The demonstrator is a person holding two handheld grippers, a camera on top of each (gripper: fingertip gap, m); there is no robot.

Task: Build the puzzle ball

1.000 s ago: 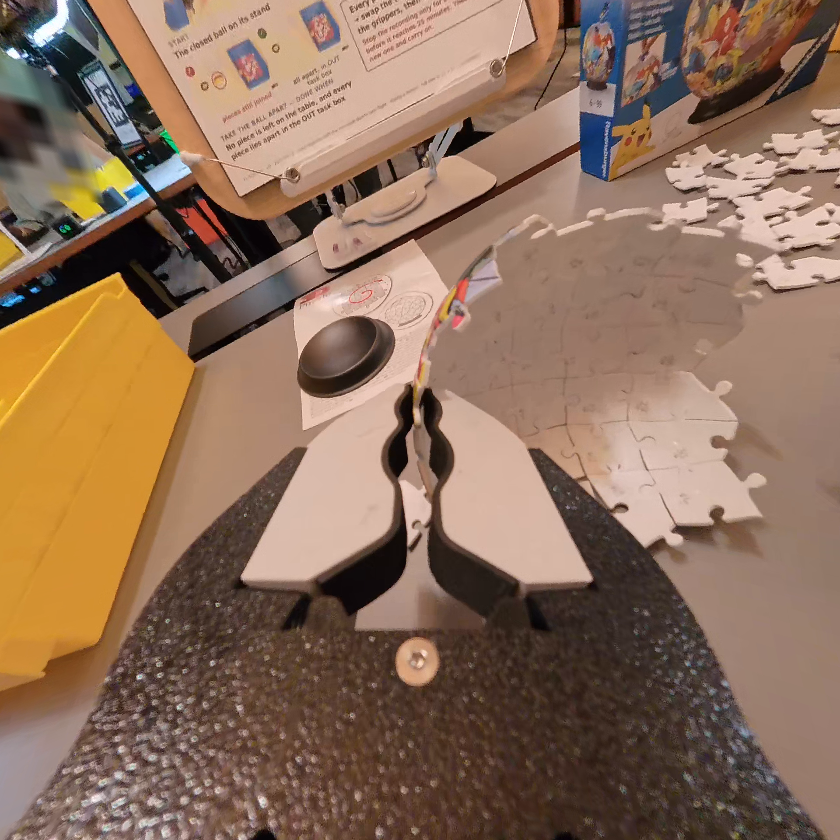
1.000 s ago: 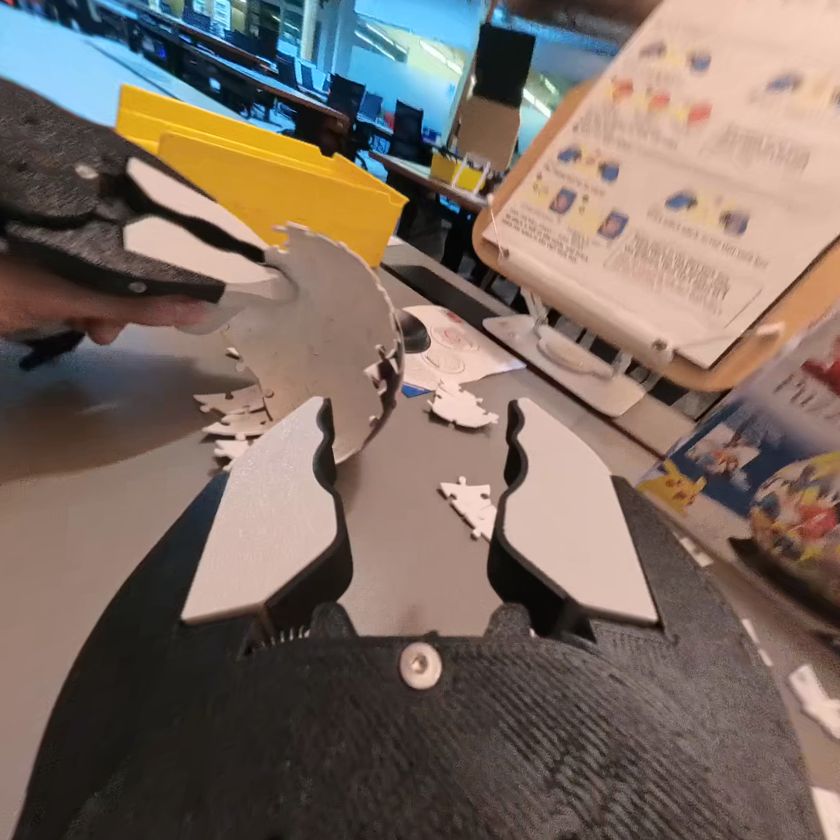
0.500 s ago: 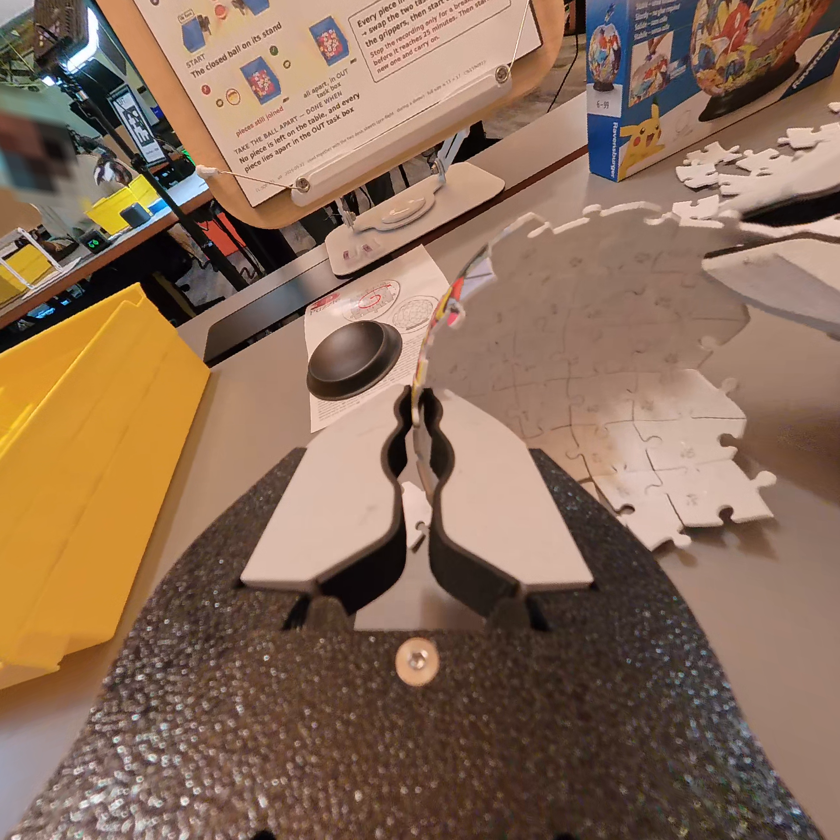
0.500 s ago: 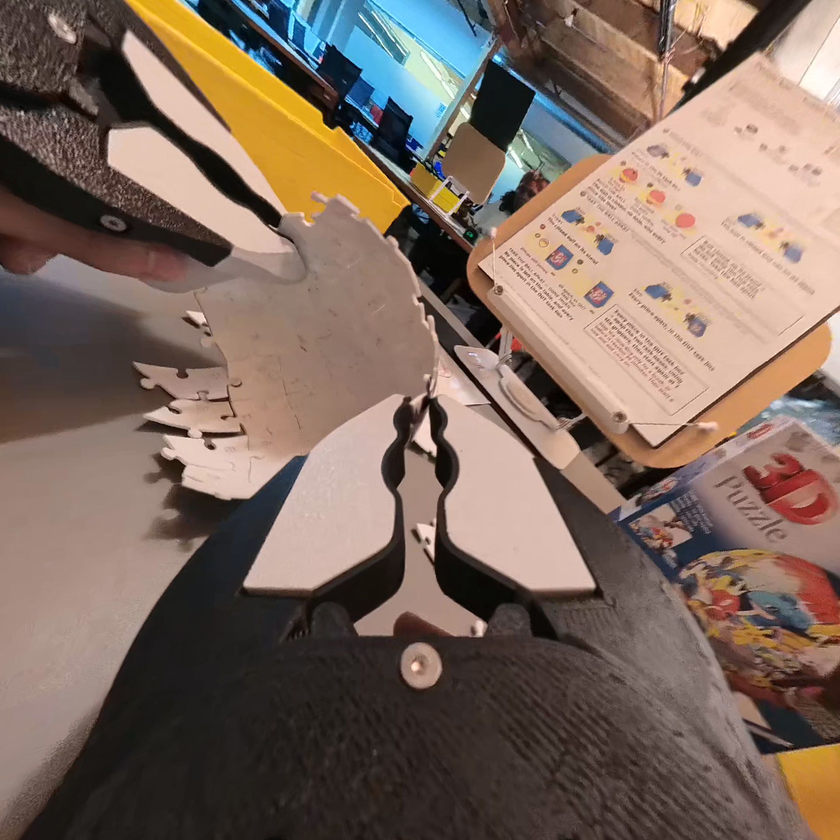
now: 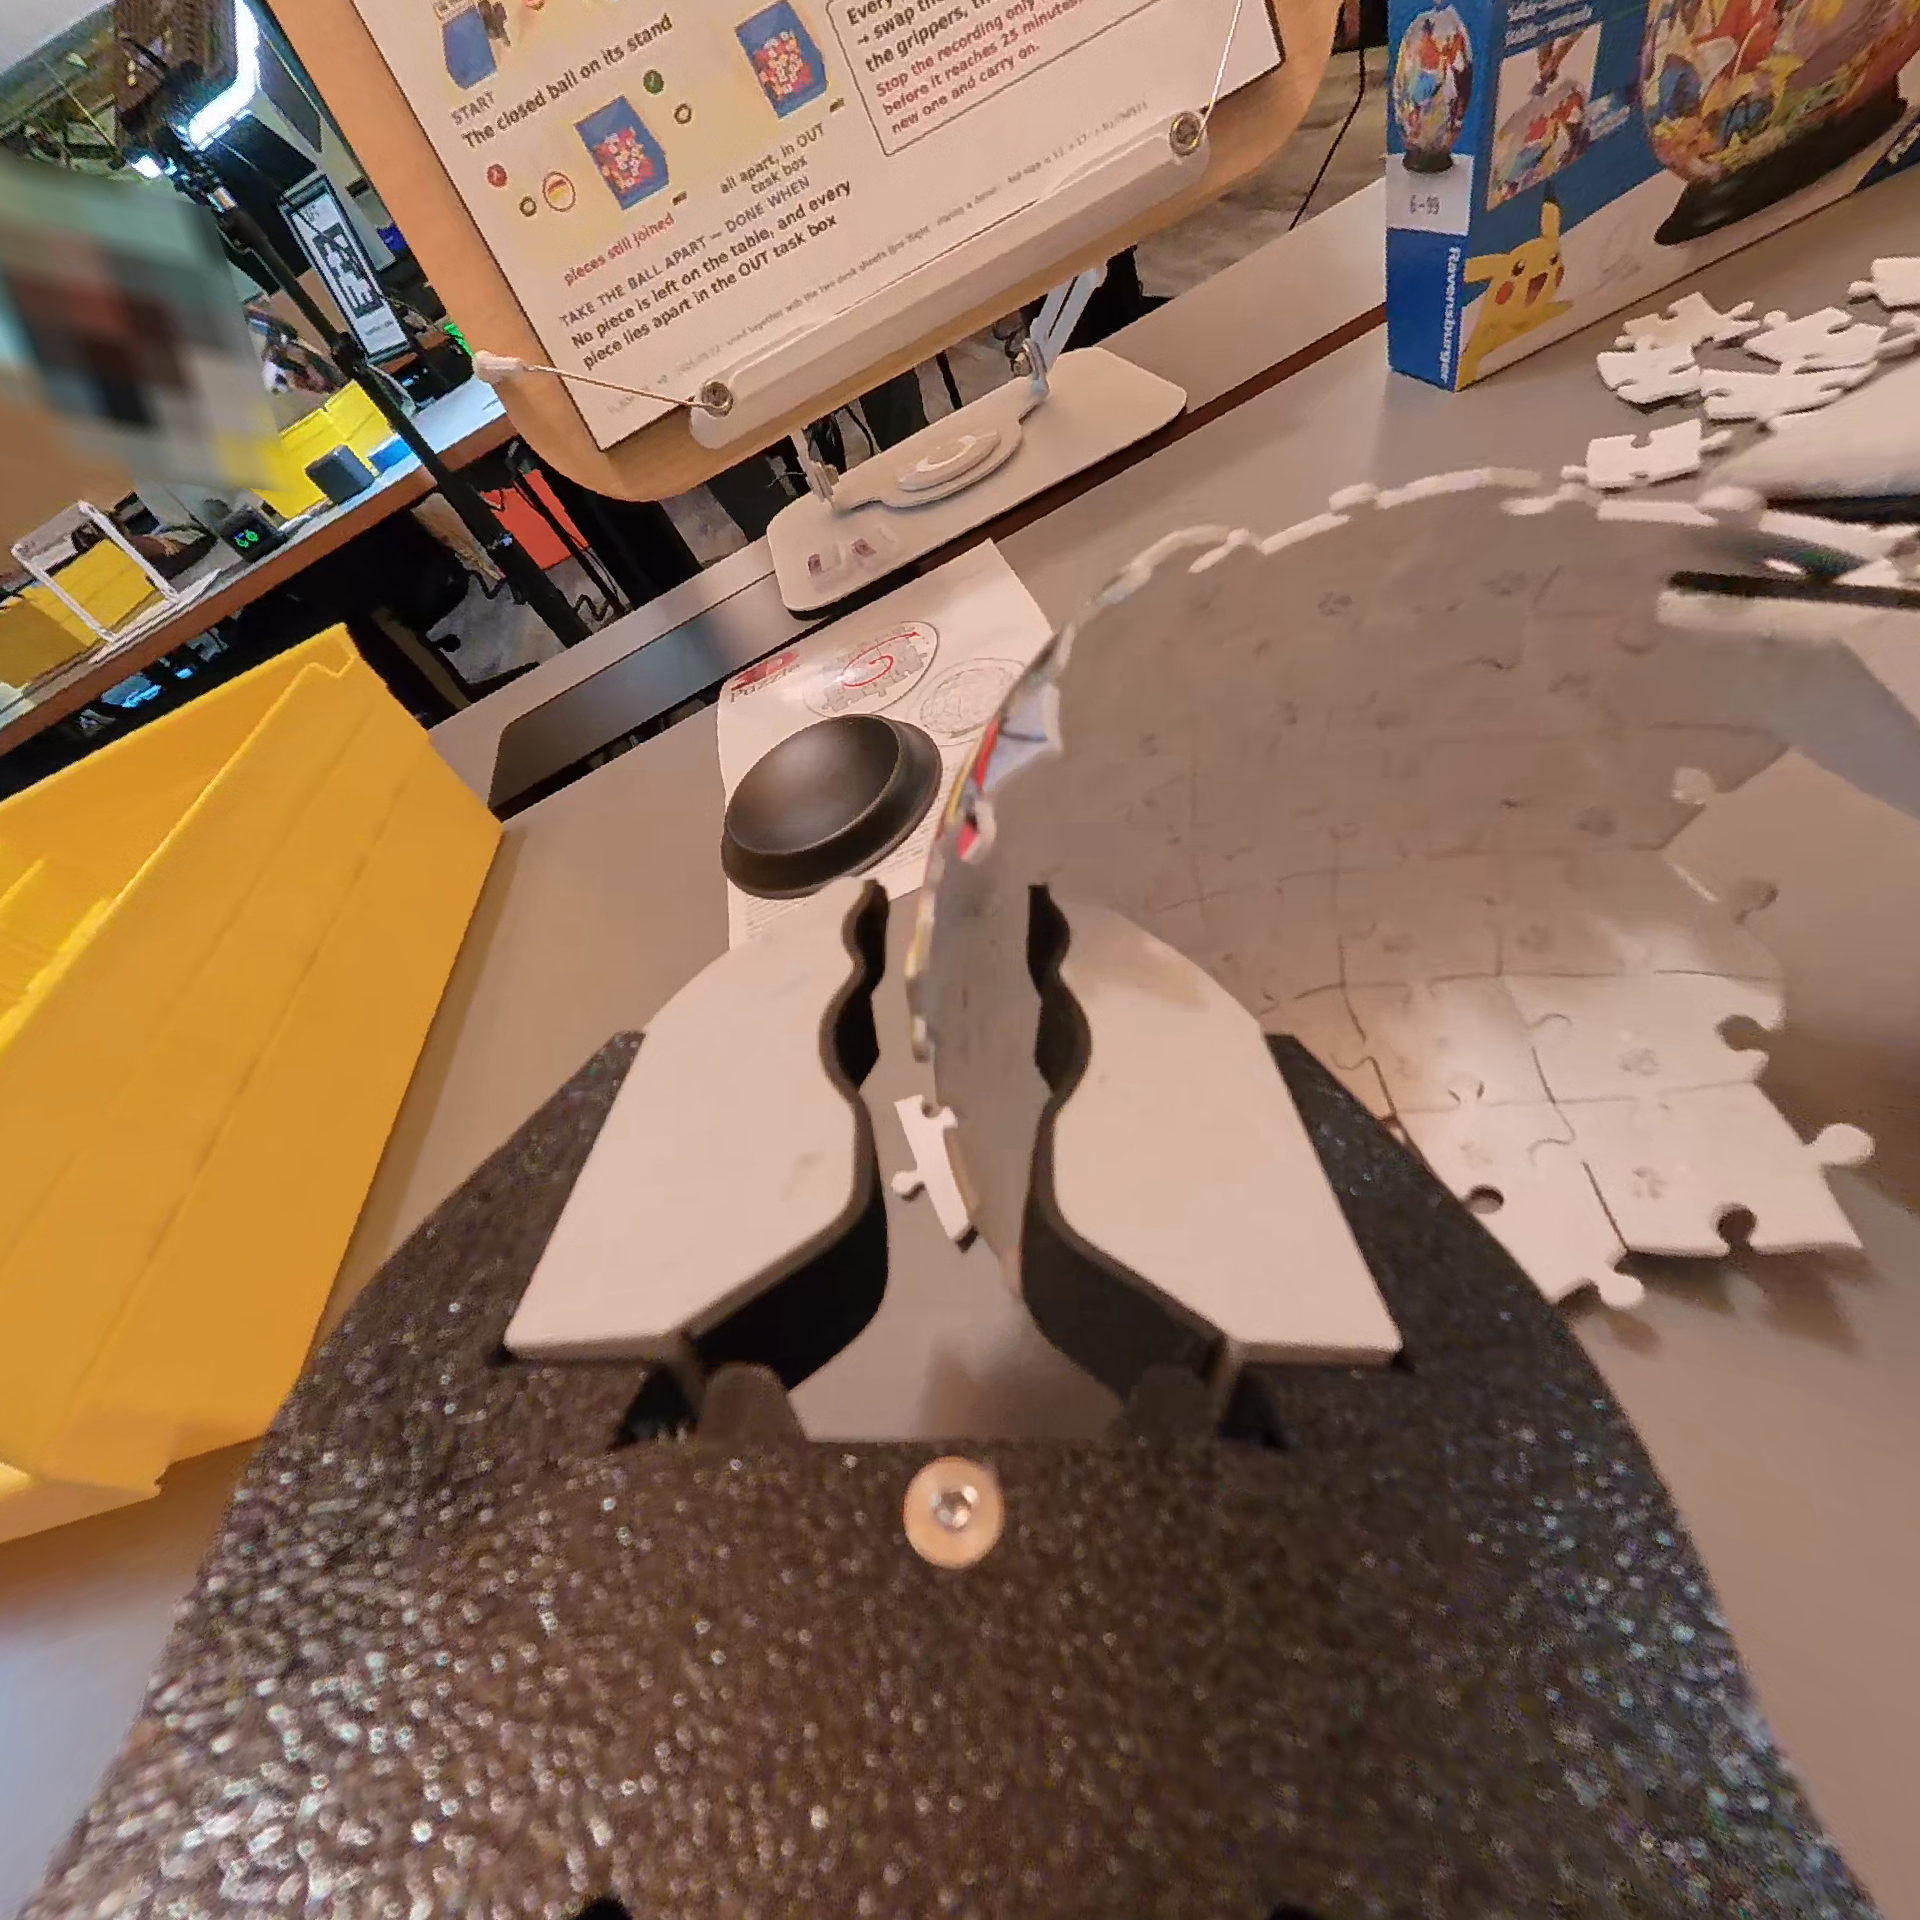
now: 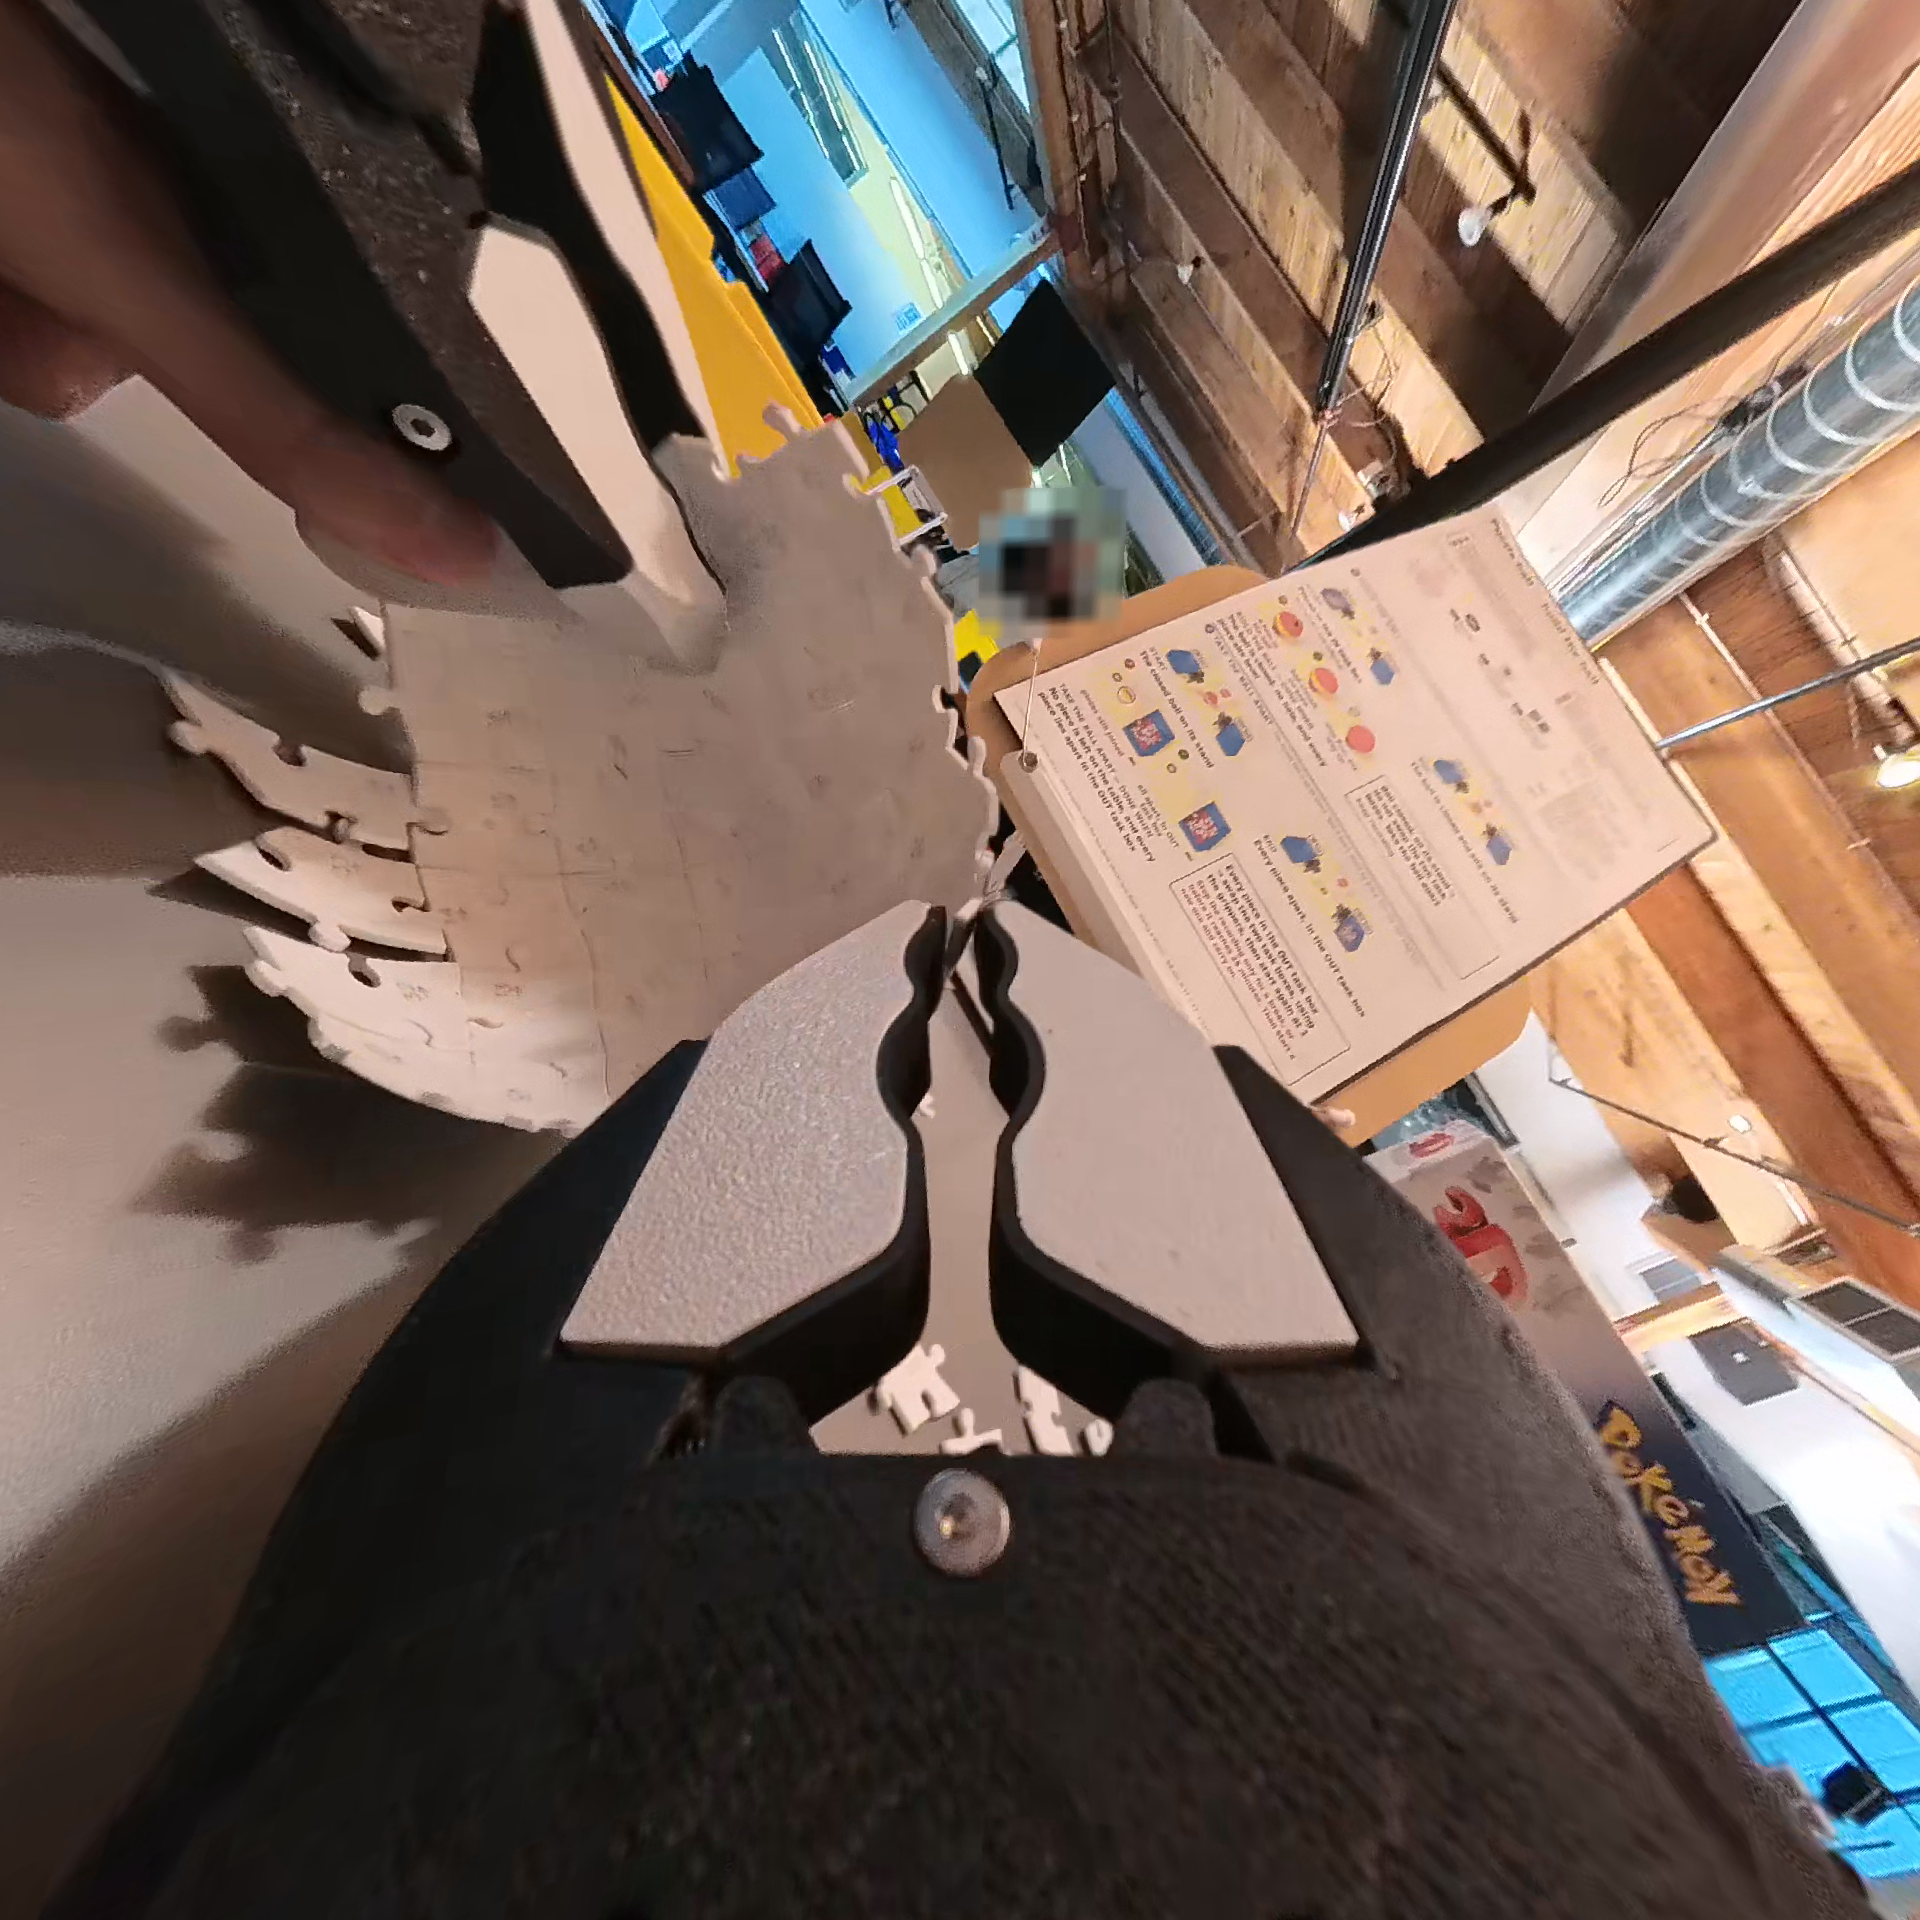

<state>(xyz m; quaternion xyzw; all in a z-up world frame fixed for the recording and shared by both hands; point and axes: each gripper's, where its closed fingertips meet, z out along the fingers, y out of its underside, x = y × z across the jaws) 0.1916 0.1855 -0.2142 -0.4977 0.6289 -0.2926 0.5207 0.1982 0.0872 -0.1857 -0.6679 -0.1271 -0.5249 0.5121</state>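
The left gripper (image 5: 956, 935) stands spread around the near rim of the curved white half-assembled puzzle shell (image 5: 1403, 831), which rests edge-down on the grey table (image 5: 1714, 1507), while the right gripper (image 6: 961, 925) pinches the far rim, opposite the left.

Grey table (image 5: 1766, 1558), timber ceiling (image 6: 1299, 208)

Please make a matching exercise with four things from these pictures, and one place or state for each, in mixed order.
Things:
1. left claw
2. right claw
3. black stand
4. yellow bin

States or places:
A. on a printed sheet
B. open around the curved puzzle shell's edge
C. at the table's left side
D. shut on the shell's rim

Pairs: 1-B, 2-D, 3-A, 4-C
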